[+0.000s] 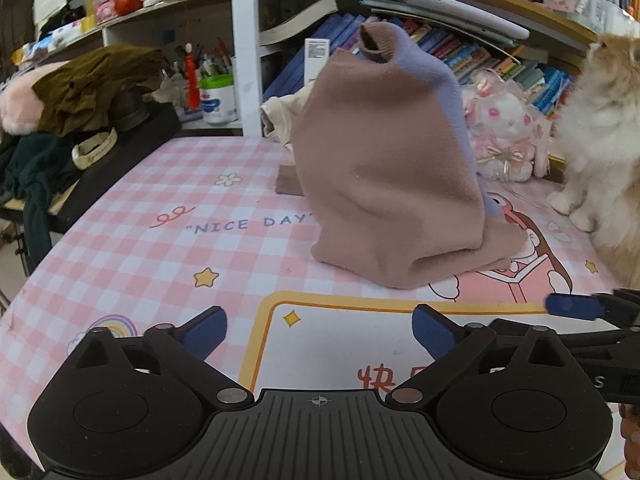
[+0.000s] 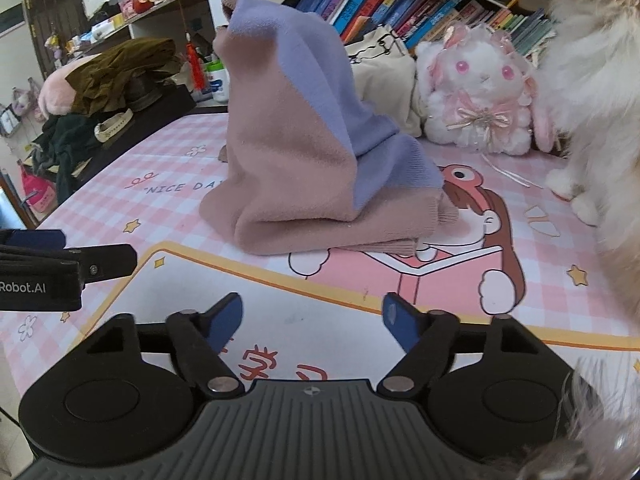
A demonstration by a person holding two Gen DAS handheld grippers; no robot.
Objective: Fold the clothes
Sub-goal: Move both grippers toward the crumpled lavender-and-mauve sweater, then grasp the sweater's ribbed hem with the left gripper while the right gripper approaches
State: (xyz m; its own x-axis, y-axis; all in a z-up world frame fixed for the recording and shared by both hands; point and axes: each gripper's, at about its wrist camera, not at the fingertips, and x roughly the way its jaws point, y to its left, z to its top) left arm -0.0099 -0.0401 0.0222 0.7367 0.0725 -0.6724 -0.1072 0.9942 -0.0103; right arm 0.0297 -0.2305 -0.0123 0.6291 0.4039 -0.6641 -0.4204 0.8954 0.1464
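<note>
Sweater (image 1: 384,168) in dusty pink and lilac stands in a tall, tent-like heap at the middle of the pink checked tablecloth (image 1: 160,240), ahead of both grippers and touched by neither. Left gripper (image 1: 320,334) hovers low over the cloth with its jaws wide and nothing between them. Right gripper (image 2: 312,322) has its jaws parted more narrowly, also empty. Only the right wrist view shows the sweater's ribbed hem folded flat underneath, and the plush rabbit (image 2: 480,92) face-on. A fluffy cat (image 1: 600,128) stands at the table's right edge.
</note>
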